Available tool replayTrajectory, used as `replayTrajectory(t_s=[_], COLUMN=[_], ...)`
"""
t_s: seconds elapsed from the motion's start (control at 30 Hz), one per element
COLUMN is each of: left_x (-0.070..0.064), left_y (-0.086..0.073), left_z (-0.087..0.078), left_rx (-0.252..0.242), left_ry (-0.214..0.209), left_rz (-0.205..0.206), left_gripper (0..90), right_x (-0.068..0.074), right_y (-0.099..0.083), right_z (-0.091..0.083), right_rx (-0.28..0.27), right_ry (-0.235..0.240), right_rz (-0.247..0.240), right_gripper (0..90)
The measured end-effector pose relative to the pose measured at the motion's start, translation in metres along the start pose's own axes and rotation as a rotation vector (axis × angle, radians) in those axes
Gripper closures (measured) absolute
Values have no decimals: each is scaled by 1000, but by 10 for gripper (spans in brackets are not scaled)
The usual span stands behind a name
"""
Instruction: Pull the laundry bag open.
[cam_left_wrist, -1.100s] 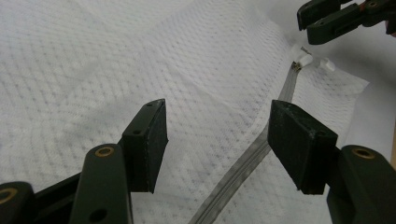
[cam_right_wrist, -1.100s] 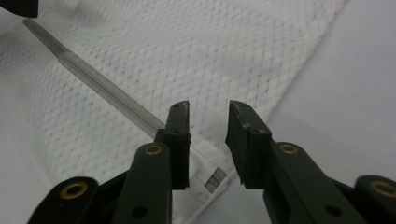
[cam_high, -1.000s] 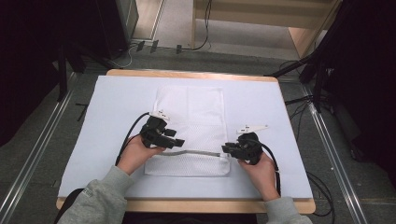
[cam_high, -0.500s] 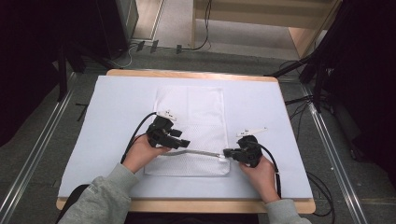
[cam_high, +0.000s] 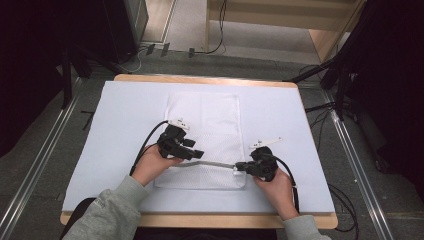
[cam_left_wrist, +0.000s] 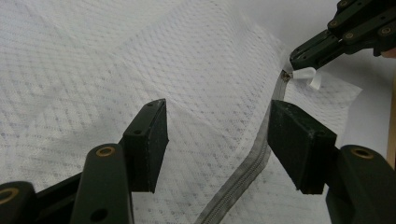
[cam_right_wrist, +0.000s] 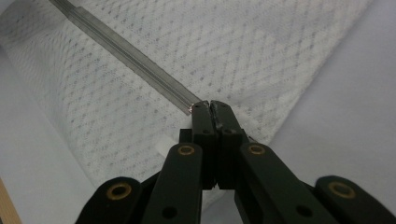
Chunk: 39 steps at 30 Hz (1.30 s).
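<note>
Mesh bag (cam_high: 205, 131): flat, mid-table | zipper (cam_high: 216, 164): runs left-right along near edge | right gripper (cam_high: 241, 166): jaws pinching zipper pull, right end | left gripper (cam_high: 199, 153): jaws spread over zipper's left part

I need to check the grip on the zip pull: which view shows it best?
The right gripper view: the right gripper is shut on the zip pull at the zip end. The left gripper view shows it far off; the high view, tiny.

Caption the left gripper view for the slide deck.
Open left gripper straddles the grey zipper of a white mesh laundry bag; right gripper pinches the zipper's end.
</note>
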<state>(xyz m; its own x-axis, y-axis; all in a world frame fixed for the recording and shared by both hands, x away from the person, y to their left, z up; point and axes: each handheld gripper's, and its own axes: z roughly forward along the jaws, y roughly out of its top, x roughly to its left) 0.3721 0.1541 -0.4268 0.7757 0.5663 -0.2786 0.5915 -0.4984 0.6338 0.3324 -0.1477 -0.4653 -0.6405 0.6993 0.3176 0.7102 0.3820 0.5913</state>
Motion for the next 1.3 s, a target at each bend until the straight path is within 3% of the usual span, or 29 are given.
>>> replayTrajectory(t_s=[0.3,0.57,0.8,0.97,1.1,1.3], left_x=[-7,-15,-21,-28,-32,-39], left_y=[2,3,6,7,9,11], left_z=[4,8,14,21,27,36], left_rx=[5,8,10,10,15,10], left_ry=[-11,-22,-42,-49,-68,-105], left_rz=[17,34,40,42,39,43], left_gripper=[406,426,451,498,516,615], right_x=[7,-4,-4,3,6,8], right_y=[4,2,1,-1,-2,-5], right_z=[-2,-11,-8,-1,1,2], right_rx=[-32,-47,-27,13,10,-8], right_ry=[-12,-35,-41,-84,-100,-112], right_rz=[-40,-13,-8,-67,-98,-137], right_gripper=[900,897,898,898,900,900])
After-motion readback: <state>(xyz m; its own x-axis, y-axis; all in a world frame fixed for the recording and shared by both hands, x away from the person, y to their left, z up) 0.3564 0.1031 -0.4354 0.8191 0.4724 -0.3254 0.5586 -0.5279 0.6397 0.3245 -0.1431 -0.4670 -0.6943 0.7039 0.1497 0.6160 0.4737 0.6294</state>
